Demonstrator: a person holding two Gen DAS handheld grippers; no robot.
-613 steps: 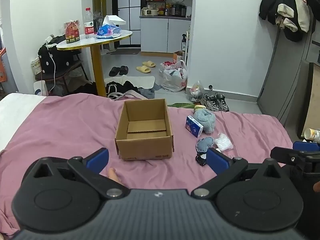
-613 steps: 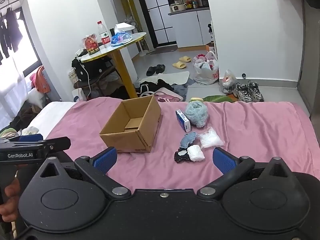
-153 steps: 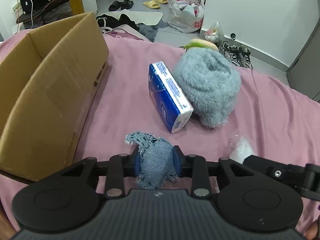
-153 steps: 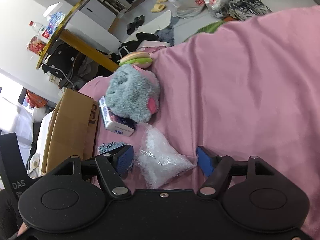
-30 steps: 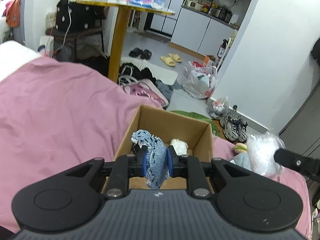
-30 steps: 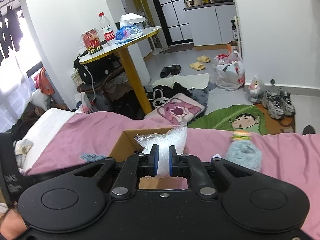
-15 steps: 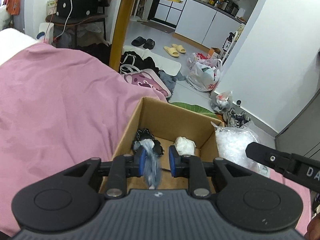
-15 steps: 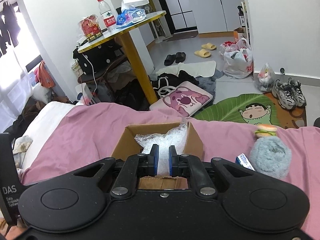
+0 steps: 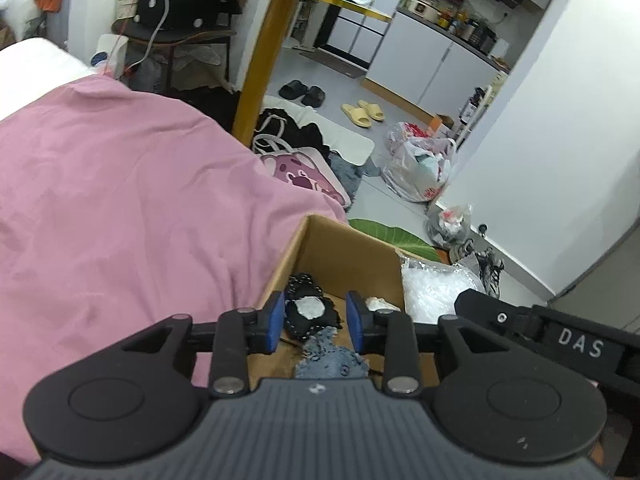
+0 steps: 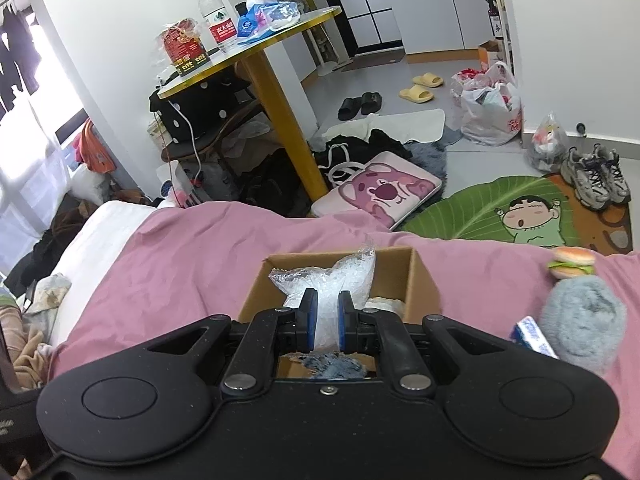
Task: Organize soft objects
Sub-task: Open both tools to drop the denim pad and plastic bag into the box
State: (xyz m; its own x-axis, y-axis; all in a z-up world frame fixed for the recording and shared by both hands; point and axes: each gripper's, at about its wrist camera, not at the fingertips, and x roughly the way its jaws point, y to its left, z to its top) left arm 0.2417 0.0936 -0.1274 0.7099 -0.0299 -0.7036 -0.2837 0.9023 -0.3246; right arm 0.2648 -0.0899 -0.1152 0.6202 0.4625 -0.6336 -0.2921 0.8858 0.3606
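Over the box [image 9: 344, 252] on the bed [image 9: 120, 208], the left gripper [image 9: 315, 322] is opening, empty, denim scrap [image 9: 332, 358] lying inside below. The right gripper [image 10: 325, 320] pinches the plastic bag [image 10: 332, 276].

Right gripper arm [image 9: 560, 336], seen from the left wrist: white letters "DAS".
Water bottle [image 10: 218, 16] on the round table: red label with white characters, too small to read.
Red packet [image 10: 184, 50]: print illegible.
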